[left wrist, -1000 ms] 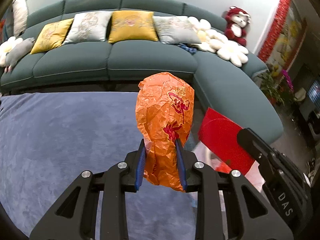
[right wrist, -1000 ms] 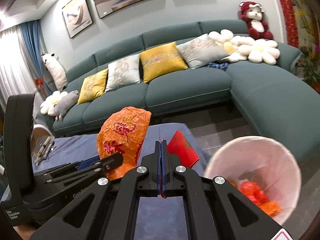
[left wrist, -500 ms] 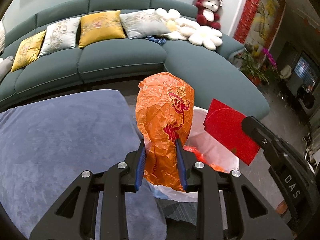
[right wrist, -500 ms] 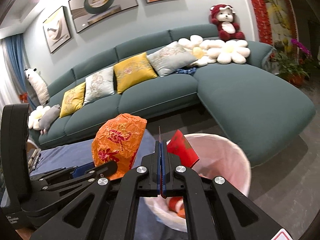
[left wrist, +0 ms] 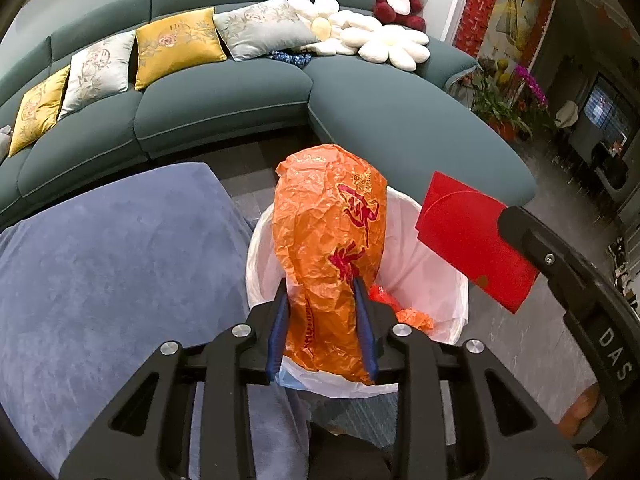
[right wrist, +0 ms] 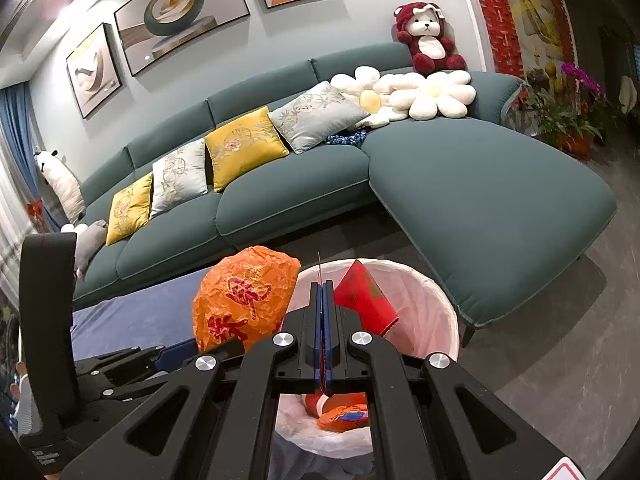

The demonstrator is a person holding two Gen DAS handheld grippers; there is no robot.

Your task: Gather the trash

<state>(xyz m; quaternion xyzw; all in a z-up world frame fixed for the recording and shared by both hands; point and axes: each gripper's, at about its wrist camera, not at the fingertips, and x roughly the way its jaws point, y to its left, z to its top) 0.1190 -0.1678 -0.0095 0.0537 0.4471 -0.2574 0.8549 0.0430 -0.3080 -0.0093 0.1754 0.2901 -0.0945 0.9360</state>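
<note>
Two grippers hang over a white trash bin. The left gripper has its jaws squeezed on a crinkled orange bag that sticks up above the bin's near rim. The right gripper has its jaws pressed flat together on a red envelope, held over the bin's opening. Some orange and red scraps lie at the bottom of the bin. A blue blanket is beside the bin, and a green sofa stands behind it.
</note>
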